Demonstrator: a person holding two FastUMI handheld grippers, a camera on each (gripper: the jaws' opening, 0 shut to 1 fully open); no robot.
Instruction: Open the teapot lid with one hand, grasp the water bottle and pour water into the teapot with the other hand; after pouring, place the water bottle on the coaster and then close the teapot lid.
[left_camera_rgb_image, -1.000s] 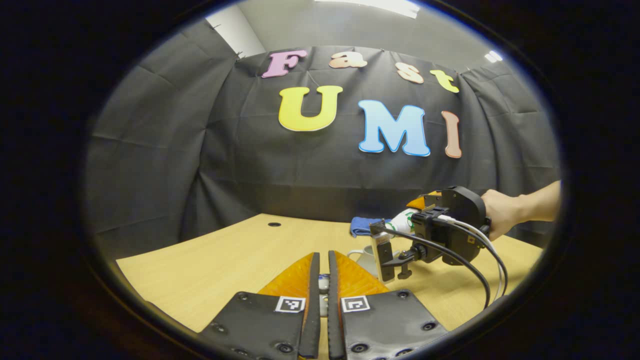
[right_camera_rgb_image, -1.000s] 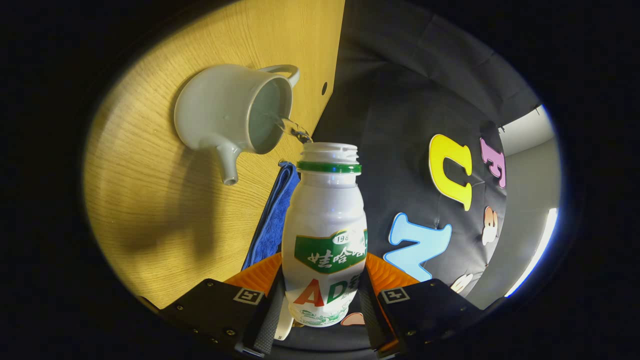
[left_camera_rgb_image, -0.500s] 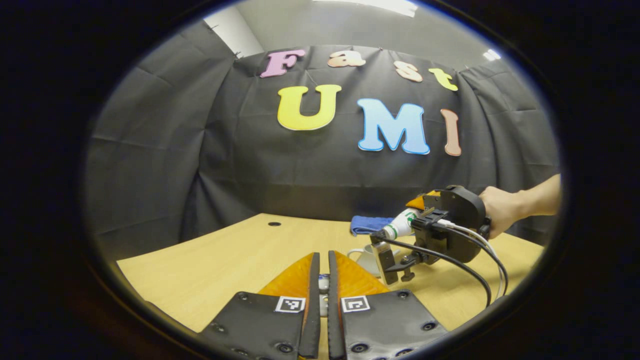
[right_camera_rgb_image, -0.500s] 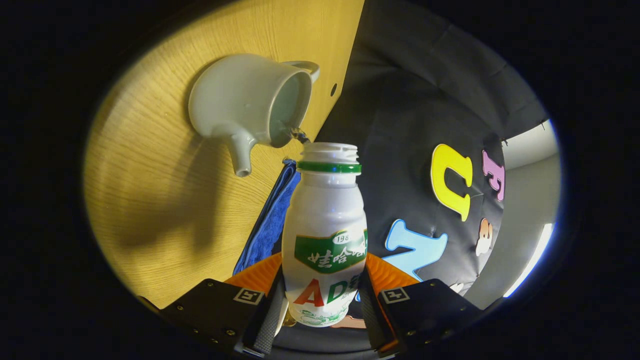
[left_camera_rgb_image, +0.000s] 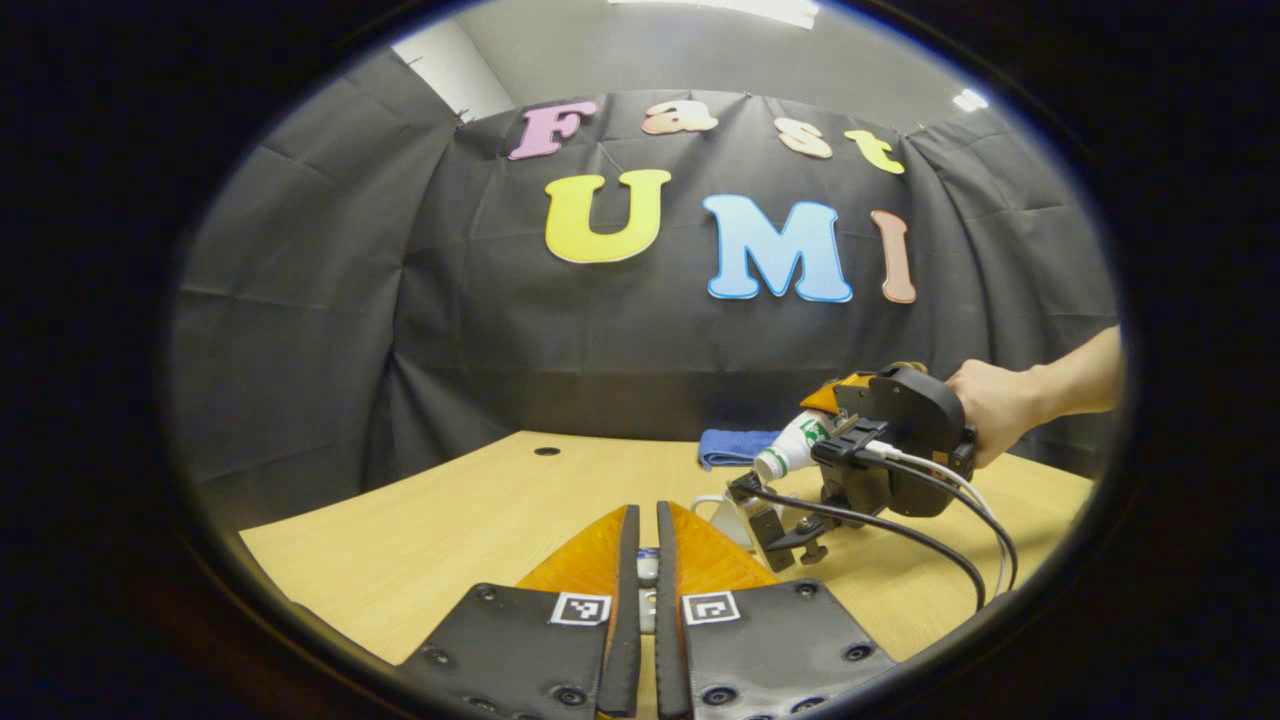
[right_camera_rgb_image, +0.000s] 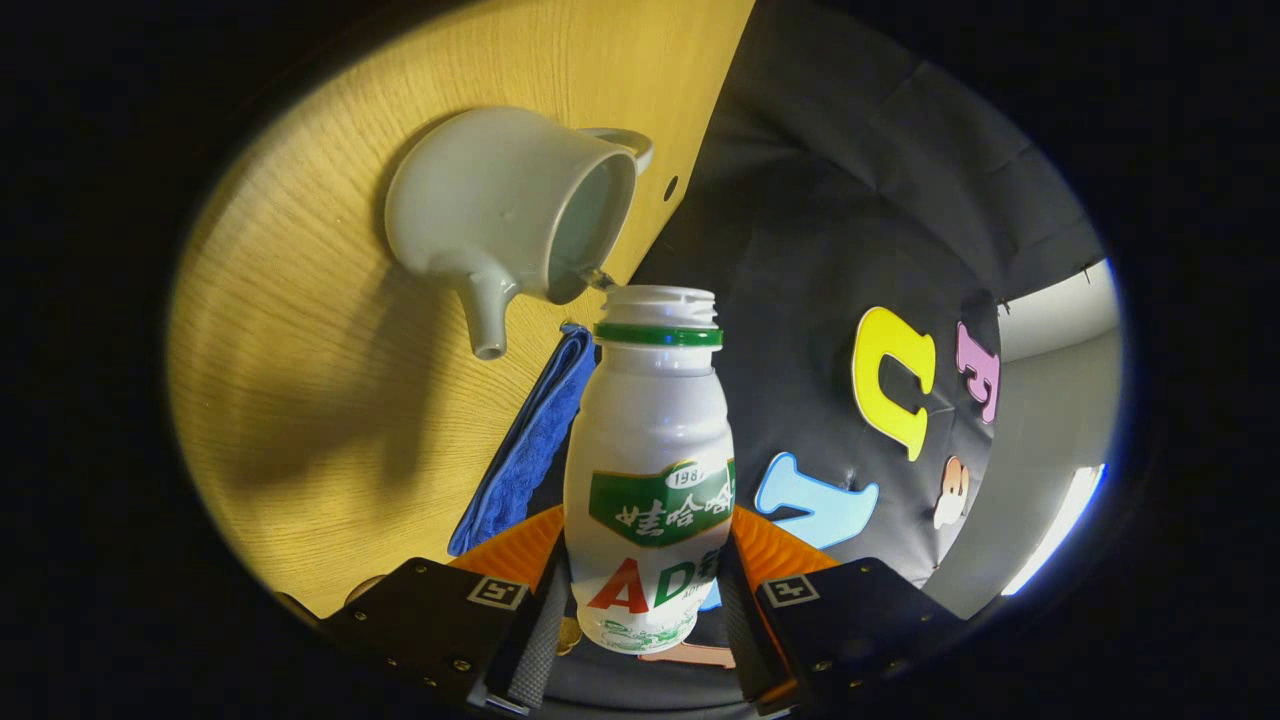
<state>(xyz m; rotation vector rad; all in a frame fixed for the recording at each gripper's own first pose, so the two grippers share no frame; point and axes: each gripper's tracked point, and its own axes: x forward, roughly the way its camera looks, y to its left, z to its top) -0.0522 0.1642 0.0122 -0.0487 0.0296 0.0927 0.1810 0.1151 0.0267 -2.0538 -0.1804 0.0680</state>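
I see a wide bare stretch of the wooden counter (left_camera_rgb_image: 450, 520) on the spout side of the teapot (right_camera_rgb_image: 500, 215). The counter's back edge, with a small round hole, runs close behind the teapot. A soft blue cloth (right_camera_rgb_image: 525, 450) lies just beside it. My right hand-held gripper (right_camera_rgb_image: 640, 600) is clamped on the smooth white bottle (right_camera_rgb_image: 650, 470), tipped with its open mouth at the teapot's rim. My left hand-held gripper (left_camera_rgb_image: 640, 575) has its fingers pressed on a small pale knob; the teapot is open.
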